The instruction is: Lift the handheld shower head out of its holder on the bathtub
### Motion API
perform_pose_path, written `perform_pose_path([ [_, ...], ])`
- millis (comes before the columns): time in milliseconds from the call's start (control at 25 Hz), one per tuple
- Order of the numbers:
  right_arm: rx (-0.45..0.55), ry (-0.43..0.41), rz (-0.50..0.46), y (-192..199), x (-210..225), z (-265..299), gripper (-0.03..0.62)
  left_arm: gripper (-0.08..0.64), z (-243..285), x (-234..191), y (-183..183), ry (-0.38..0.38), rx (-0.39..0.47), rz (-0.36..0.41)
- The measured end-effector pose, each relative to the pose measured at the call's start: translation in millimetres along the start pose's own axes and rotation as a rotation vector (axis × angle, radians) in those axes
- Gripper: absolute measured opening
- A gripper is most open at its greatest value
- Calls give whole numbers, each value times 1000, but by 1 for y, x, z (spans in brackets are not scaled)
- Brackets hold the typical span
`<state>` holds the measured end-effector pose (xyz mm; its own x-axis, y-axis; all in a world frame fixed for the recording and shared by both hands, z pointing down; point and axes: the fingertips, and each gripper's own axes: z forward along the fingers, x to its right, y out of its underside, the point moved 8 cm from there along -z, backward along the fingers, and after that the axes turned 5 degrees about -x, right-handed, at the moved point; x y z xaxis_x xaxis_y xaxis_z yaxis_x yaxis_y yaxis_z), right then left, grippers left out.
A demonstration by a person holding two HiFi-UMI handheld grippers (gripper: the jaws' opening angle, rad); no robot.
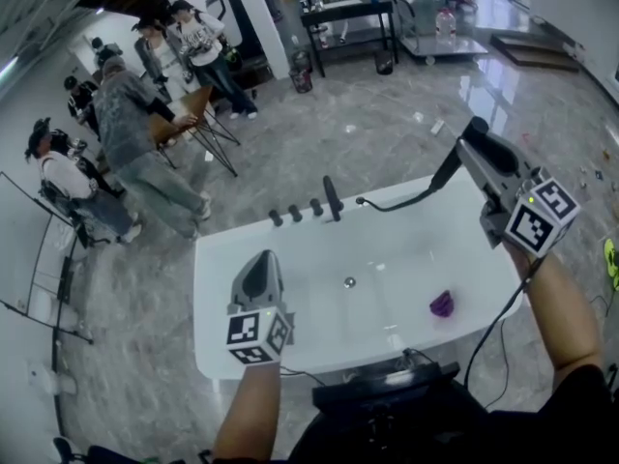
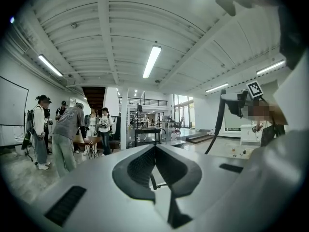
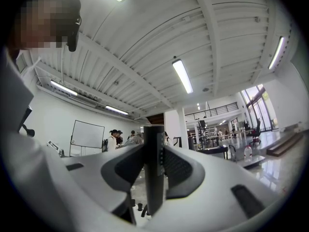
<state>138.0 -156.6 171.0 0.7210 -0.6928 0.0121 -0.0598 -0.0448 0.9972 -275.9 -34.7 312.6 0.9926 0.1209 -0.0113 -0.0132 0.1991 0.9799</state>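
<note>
Right tool [image 1: 471, 141] grips shower head [image 1: 445, 174] (above bathtub [image 1: 208, 298]).

No legible word, brand, number or sign anywhere. Only black-and-white square marker patterns, without letters or digits, on the cube of the left gripper [image 1: 259, 262] and on the cube of the right gripper [image 1: 471, 141]. Nothing to make out on the whiteboard [image 3: 87, 134] by the far wall. Prints on the bystanders' clothing too small to read.
</note>
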Motion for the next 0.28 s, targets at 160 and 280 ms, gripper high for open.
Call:
perform_pose_path([
  [160, 0, 8, 3, 1, 0, -2, 135, 9, 1, 3, 3, 9, -6, -5],
  [280, 2, 8, 4, 0, -1, -4, 135, 9, 1, 5, 1, 9, -2, -3],
])
